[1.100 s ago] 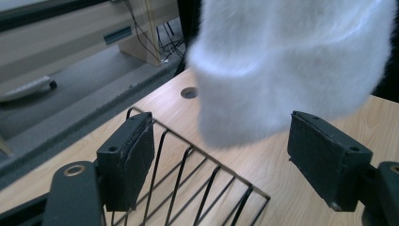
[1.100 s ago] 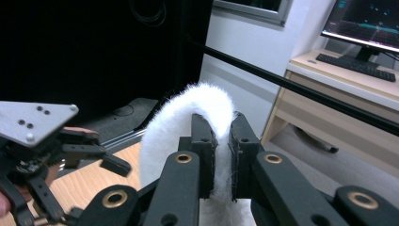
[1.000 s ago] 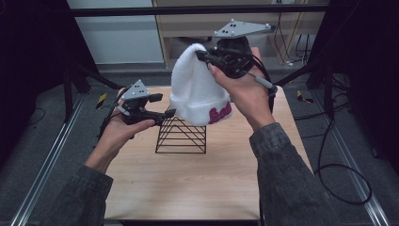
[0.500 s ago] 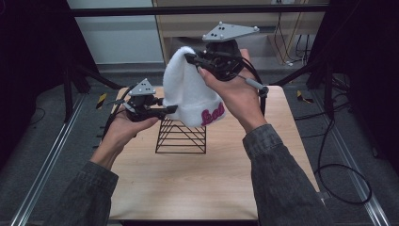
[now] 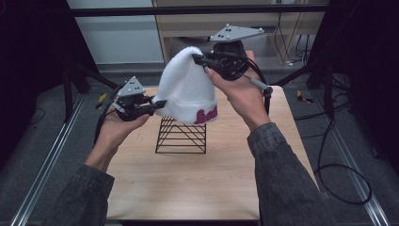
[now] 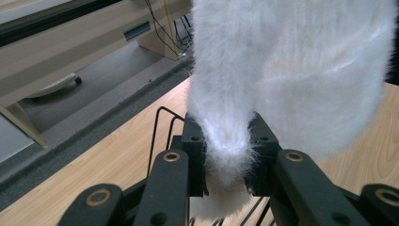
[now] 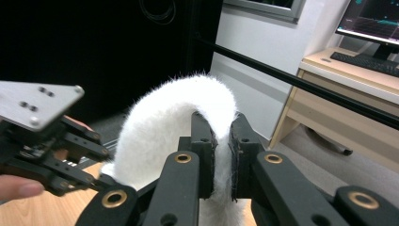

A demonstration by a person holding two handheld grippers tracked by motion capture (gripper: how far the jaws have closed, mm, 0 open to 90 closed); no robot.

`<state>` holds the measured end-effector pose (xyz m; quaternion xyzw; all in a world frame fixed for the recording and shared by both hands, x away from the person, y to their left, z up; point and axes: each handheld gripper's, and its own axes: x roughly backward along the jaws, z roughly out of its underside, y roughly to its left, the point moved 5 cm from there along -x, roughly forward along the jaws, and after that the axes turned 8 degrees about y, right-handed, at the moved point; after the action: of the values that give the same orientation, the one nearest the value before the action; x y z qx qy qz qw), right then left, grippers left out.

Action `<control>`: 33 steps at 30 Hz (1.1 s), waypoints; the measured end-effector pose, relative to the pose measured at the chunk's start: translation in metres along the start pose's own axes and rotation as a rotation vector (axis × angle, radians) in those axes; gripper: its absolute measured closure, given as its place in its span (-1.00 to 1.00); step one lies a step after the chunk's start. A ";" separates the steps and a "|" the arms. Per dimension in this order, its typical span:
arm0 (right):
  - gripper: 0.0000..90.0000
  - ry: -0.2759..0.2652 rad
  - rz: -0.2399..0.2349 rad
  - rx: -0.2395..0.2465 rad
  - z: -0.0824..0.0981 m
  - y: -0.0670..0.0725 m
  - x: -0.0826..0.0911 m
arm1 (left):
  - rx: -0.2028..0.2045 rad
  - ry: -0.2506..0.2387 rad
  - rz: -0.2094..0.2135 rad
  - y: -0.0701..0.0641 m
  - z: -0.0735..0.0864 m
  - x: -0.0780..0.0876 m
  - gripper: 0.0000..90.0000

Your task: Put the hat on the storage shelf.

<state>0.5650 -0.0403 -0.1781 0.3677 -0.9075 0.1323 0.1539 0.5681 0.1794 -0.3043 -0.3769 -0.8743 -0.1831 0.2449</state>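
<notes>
The left gripper [image 5: 157, 104], its jaws having just been closing, is now clamping the brim of the fluffy white knitted beanie [image 5: 186, 87] while the right gripper [image 5: 200, 60] is pinching its crown, both suspending it above the black wire rack [image 5: 181, 136], ready for lowering.

fuzzy white knit hat [image 5: 186, 92], black wire rack [image 5: 181, 135], matt wooden table [image 5: 188, 183]

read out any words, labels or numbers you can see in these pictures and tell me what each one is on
"Bad" or similar, partly legible: pink script lettering on the folded cuff of the white beanie; the first letter is a B, the rest too blurred and cut off at the cuff's edge to be sure.
Monitor in the right gripper view: coloured lines and marks on a dark screen, too small to read.
No other text is readable.
</notes>
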 end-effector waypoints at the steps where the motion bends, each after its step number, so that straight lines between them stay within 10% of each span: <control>1: 0.85 0.005 0.004 -0.001 0.001 -0.001 -0.001 | 0.008 -0.003 -0.006 0.001 0.000 0.001 0.63; 33: 0.85 0.131 0.070 -0.077 0.043 -0.028 -0.054 | 0.032 0.046 -0.080 0.019 0.015 -0.009 0.64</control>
<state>0.6140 -0.0409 -0.2347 0.3201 -0.9123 0.1263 0.2222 0.5835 0.1940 -0.3190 -0.3334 -0.8857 -0.1873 0.2634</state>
